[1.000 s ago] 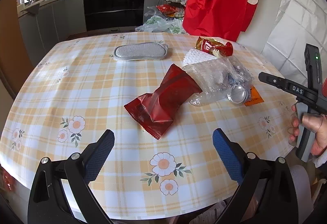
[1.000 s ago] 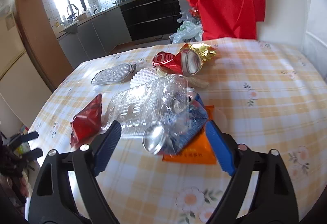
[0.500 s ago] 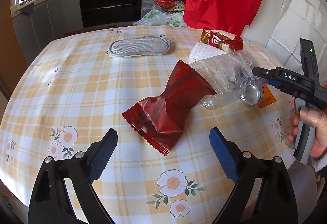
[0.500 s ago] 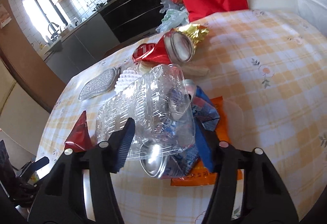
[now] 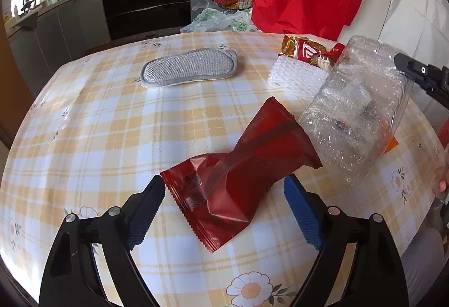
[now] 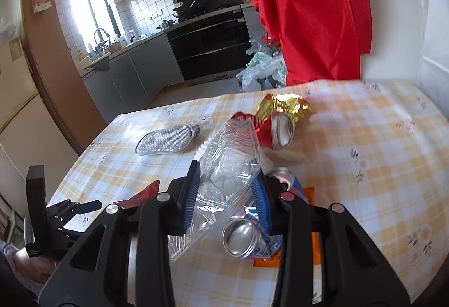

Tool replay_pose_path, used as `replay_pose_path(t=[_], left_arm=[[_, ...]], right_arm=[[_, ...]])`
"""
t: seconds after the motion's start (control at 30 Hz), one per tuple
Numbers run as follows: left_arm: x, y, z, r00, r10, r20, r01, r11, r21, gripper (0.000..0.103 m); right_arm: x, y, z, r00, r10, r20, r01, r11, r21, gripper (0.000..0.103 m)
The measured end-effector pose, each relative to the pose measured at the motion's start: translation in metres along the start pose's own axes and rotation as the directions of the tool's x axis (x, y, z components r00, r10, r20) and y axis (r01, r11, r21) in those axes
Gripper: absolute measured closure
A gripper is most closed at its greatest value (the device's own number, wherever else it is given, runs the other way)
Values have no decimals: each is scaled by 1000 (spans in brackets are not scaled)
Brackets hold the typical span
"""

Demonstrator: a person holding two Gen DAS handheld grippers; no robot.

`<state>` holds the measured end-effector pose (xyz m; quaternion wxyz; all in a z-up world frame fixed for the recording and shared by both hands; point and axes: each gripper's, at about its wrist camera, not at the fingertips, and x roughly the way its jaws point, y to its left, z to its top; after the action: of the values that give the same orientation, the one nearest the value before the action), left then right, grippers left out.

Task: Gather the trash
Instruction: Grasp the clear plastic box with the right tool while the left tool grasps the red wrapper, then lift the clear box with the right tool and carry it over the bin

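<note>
Here, on the table (image 5: 106, 122), our right claw (image 6: 228, 194) is closing on the crushed clear bottle (image 6: 230, 161); it may slip out, being thin and slick. Our left claw (image 5: 221, 211), closing but not gripping, straddles the red wrapper (image 5: 238, 166).

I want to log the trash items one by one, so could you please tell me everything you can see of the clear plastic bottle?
The clear plastic bottle is crushed, crinkled and looks empty. It sits between the blue pads of the right gripper, whose jaws are closing on it, and it is tilted with one end raised off the checked tablecloth. In the left wrist view it overlaps the far end of the dark red wrapper. A crushed blue can lies just beside it.
</note>
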<state>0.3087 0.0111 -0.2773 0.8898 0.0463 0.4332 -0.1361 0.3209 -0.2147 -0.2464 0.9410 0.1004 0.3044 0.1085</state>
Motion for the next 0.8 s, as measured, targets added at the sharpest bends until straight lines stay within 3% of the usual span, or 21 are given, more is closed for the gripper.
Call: replay_pose_path(t=[0.37, 0.47, 0.5, 0.53, 0.57, 0.8], left_arm=[[24, 2, 23, 998, -42, -50, 49, 990, 136, 36], [31, 0, 23, 995, -65, -79, 76, 986, 150, 54], [31, 1, 22, 994, -72, -77, 83, 985, 150, 62], [28, 1, 21, 995, -72, -65, 81, 985, 150, 80], [24, 1, 21, 996, -76, -53, 83, 987, 139, 84], [-14, 7, 11, 994, -103, 18, 102, 993, 60, 87]], right_arm=[[-19, 30, 13, 1000, 19, 21, -16, 989, -147, 81], [-20, 33, 13, 1000, 30, 7, -28, 988, -151, 81], [-21, 34, 12, 1000, 31, 4, -30, 988, -151, 81], [-22, 36, 12, 999, 34, 0, -33, 988, -151, 81], [-24, 37, 13, 999, 36, -2, -36, 988, -152, 82], [-44, 52, 14, 998, 66, 1, -65, 983, -174, 84]])
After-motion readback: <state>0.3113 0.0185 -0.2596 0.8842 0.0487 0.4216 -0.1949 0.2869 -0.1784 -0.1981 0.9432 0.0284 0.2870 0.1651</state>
